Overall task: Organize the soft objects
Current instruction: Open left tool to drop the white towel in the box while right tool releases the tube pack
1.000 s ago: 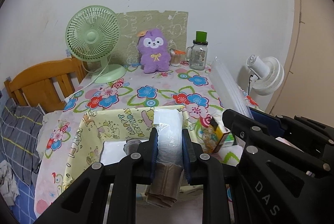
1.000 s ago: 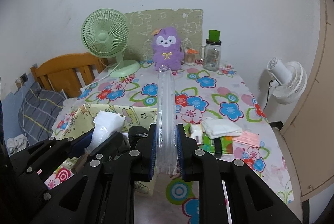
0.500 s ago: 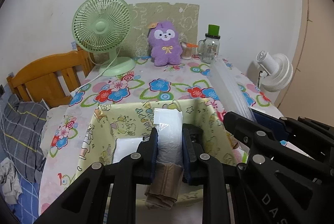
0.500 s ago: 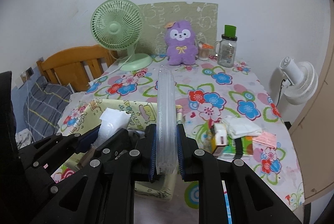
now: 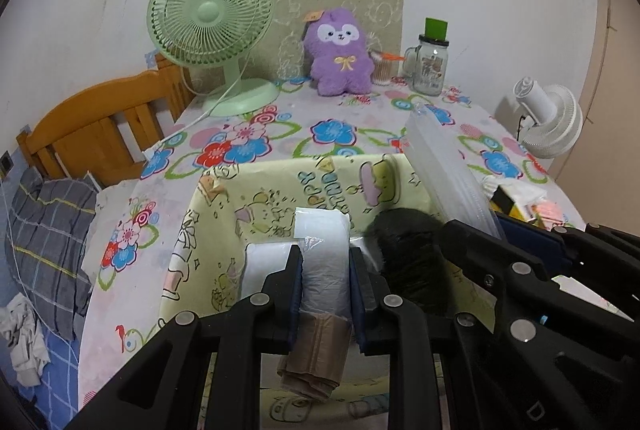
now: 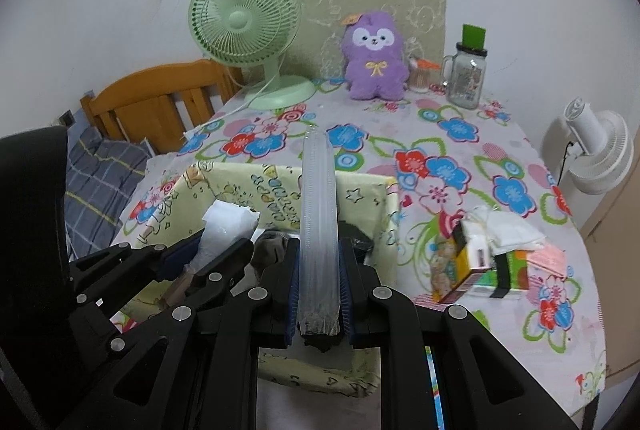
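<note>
The left gripper (image 5: 325,270) clamps a wrapped roll (image 5: 323,266) and the right gripper (image 6: 319,276) a clear bag (image 6: 318,213), both over the near yellow bin (image 6: 368,189).

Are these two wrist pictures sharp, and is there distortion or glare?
Left wrist view: strong fisheye bending with dark corners, even indoor light, the purple plush toy sharp. Right wrist view: same bending, the clear plastic bag slightly shiny, no strong glare.

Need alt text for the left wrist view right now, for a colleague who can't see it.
The left gripper is shut on a white plastic-wrapped packet above an open yellow cartoon-print fabric box on a floral table. Behind stand a green fan and purple plush.
</note>
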Demonstrator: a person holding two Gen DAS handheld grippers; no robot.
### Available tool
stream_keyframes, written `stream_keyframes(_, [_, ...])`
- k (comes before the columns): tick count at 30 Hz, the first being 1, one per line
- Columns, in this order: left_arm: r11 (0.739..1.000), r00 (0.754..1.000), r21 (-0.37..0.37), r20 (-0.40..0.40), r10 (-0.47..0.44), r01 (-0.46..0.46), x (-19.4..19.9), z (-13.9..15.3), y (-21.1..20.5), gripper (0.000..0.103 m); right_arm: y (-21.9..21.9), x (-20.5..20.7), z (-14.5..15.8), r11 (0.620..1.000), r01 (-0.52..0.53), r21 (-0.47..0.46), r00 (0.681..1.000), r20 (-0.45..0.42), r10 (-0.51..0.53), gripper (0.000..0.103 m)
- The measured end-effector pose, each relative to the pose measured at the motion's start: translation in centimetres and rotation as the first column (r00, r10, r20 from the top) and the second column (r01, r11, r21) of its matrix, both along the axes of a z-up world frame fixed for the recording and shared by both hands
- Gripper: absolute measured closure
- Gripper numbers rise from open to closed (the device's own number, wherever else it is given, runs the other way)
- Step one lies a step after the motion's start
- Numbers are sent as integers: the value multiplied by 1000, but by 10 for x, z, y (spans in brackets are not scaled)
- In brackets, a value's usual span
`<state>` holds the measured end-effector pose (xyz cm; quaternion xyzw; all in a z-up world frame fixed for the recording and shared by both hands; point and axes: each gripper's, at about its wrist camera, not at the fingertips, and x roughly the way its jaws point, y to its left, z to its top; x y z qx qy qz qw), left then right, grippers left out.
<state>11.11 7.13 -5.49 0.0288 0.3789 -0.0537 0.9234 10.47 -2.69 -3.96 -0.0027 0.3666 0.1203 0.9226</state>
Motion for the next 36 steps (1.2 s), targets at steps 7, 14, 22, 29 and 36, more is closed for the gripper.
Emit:
stream_keyframes(7, [1000, 999, 16, -33, 13, -12, 6, -10, 6, 81, 9, 6, -9, 999, -38, 7, 999, -31, 38, 82])
stream_keyframes(14, [999, 998, 15, -52, 30, -29, 8, -15, 12, 71, 15, 13, -17, 997, -64, 37, 996, -67, 67, 82])
stream_keyframes(22, [1000, 998, 18, -61, 15, -14, 6, -15, 11, 65, 16, 16, -21, 997, -64, 43, 994, -90, 68, 68])
stream_keyframes(29, [1000, 999, 3, -38, 0, 0, -2, -8, 8, 40, 8, 12, -18, 999, -33, 37, 997, -73, 36, 45])
stream_keyframes(36, [1000, 1000, 0, -18, -6, 6, -8, 0, 0, 26, 0, 4, -9, 999, -15, 32, 999, -40, 17, 37])
